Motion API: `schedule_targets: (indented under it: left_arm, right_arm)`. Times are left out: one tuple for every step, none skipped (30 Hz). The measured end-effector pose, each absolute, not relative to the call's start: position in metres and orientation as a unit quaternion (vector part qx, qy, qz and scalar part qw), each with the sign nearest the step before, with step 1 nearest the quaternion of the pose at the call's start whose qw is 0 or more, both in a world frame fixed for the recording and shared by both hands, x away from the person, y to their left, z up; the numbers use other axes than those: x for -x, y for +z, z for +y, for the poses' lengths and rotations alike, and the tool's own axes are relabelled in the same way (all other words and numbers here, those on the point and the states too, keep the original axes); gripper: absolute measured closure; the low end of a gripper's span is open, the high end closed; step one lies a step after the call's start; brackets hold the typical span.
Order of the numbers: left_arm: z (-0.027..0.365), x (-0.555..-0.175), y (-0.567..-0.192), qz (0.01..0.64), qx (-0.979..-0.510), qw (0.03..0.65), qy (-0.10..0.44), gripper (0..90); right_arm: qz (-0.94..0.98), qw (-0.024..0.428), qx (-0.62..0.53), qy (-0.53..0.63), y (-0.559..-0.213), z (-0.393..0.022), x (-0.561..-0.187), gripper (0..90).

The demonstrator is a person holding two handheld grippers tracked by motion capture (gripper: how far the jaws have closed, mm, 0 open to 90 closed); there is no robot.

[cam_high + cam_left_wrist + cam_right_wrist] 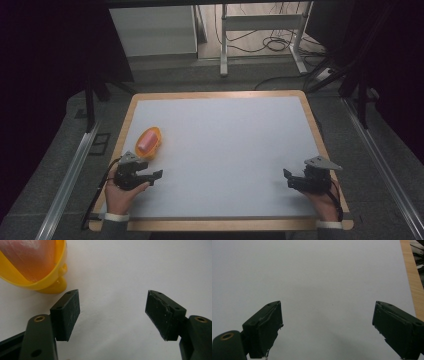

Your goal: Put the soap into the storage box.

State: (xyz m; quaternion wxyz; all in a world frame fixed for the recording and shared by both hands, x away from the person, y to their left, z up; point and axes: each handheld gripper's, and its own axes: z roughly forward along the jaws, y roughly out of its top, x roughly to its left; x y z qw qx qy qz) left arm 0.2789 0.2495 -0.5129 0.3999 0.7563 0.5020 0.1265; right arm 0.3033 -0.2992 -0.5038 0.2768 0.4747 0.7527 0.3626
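White mat on wood-edged table (220, 150) | yellow oval plastic dish holding pink roll (149, 142) seen at 1 o'clock, just beside left gripper (152, 176), long axis 1–7 | jaws wide, nothing held | right gripper (290, 179) wide, well apart.

Left hand-held gripper (156, 175) black, grey three-cornered plate on top, black cable trailing. Right hand-held gripper (287, 176) same. Brass screw rings, white cuffs.

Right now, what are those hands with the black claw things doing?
A person holds a gripper in each hand over a white table. The left gripper sits open beside a yellow bowl with something pink in it, not touching it. The right gripper is open too, with nothing near it. Nothing has been picked up.
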Motion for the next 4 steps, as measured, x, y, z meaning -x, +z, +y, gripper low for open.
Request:
schedule_targets:
  left_arm:
    - [0.2499,-0.279,-0.5125,0.501,-0.756,0.401,0.126,28.3]
    - [0.2502,-0.279,-0.5123,0.501,-0.757,0.401,0.125,28.3]
    - [0.2504,-0.2789,-0.5121,0.501,-0.756,0.401,0.126,28.2]
    - [0.2505,-0.2788,-0.5121,0.502,-0.756,0.401,0.127,28.3]
  right_arm:
    - [0.754,0.276,-0.474,0.362,-0.5038,-0.2984,-0.3033,8.9]
    - [0.754,0.276,-0.472,0.364,-0.5038,-0.2973,-0.3034,8.9]
    - [0.755,0.275,-0.47,0.365,-0.5035,-0.2964,-0.3034,9.0]
    - [0.755,0.275,-0.469,0.366,-0.503,-0.2952,-0.3034,8.9]
